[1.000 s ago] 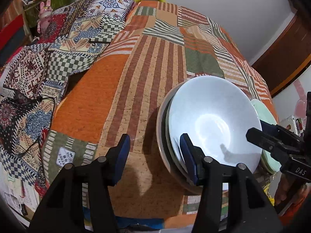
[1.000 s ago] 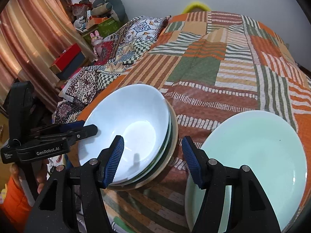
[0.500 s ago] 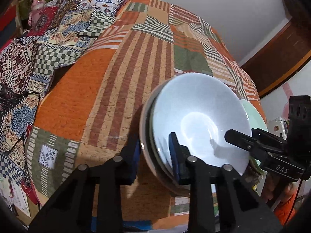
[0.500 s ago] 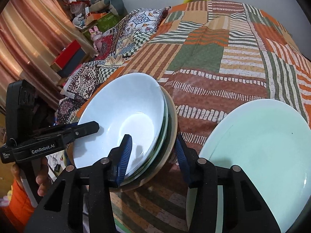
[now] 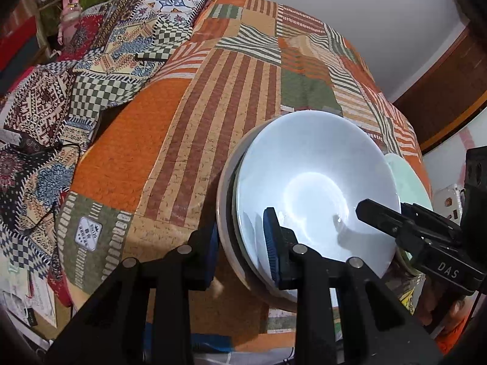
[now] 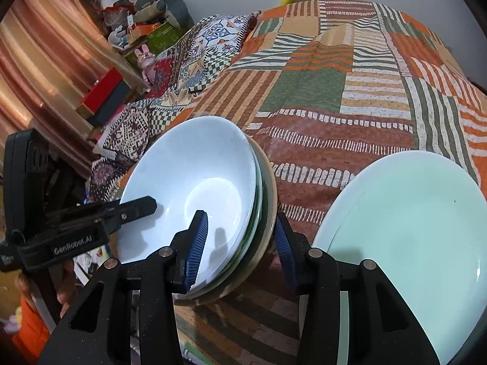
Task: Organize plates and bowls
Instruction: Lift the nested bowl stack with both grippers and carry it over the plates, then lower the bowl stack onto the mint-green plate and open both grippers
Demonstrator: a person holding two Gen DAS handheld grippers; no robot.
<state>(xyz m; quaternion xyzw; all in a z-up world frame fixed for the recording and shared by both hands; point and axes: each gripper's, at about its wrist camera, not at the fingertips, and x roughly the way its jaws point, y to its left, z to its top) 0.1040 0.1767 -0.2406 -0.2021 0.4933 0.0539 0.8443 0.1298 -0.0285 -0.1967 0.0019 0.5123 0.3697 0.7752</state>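
Left wrist view showed the left gripper (image 5: 240, 237) closed down across the near-left rim of the stack of bowls (image 5: 316, 182), one blue pad outside under the beige bottom dish and the other inside the white top bowl, so it was clamping the whole rim. The stack sat on the patchwork cloth (image 5: 188, 127) near the table's front edge. Further right, the right gripper (image 6: 240, 243) straddled the opposite rim, one pad inside the bowl and one outside; its pads looked close to the rim, though whether they were pressing or just short of contact could not be told from this angle. To its right lay the pale green plate (image 6: 411, 228), just beside the stack and apart from it. For a clean lift, both grips probably needed to bite all the nested rims equally and rise together, level, since a pinch on the top bowl alone might let the lower dishes slip or tilt.
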